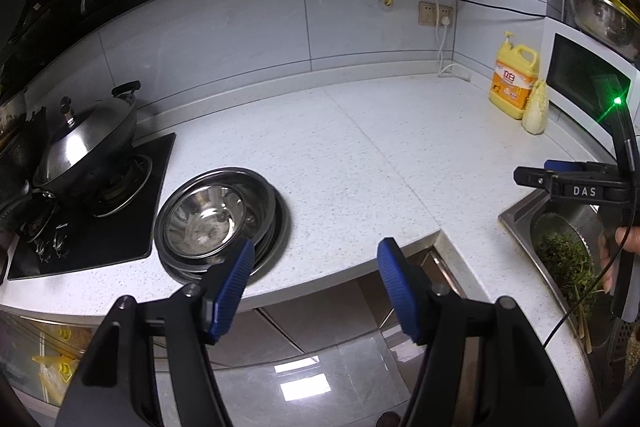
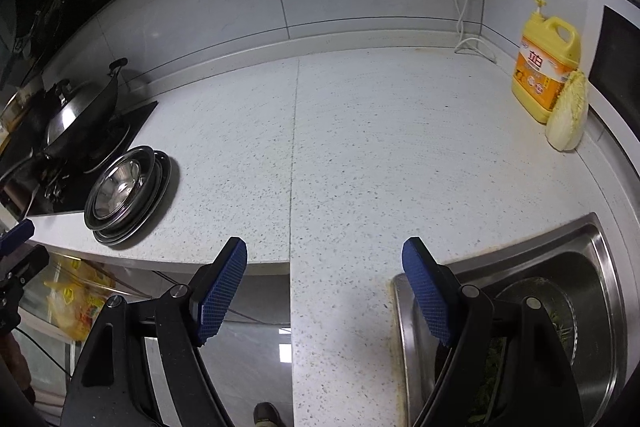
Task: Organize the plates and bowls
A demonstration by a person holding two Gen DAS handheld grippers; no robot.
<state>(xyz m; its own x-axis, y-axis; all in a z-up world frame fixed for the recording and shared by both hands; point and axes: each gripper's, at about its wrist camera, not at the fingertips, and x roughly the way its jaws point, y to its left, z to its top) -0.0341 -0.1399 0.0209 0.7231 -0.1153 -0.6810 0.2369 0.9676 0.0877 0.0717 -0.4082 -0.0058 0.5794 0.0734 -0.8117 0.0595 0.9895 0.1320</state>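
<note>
Both your blue-padded tongs gape empty; the nested stack of shiny steel bowls and plates (image 1: pixel 220 223) sits just ahead-left of your left gripper (image 1: pixel 316 267), well left of the right gripper (image 2: pixel 324 287).

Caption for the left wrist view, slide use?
Open left gripper beside stacked steel bowls and plates on the countertop.

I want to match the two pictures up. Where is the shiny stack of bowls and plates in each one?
Left wrist view: the stack of bowls and plates is lower left, near the counter edge, beside the stove.
Right wrist view: the same stack is far left, beside the stove.
Shared landmark: the yellow detergent jug at the right, next to the cabbage.
</note>
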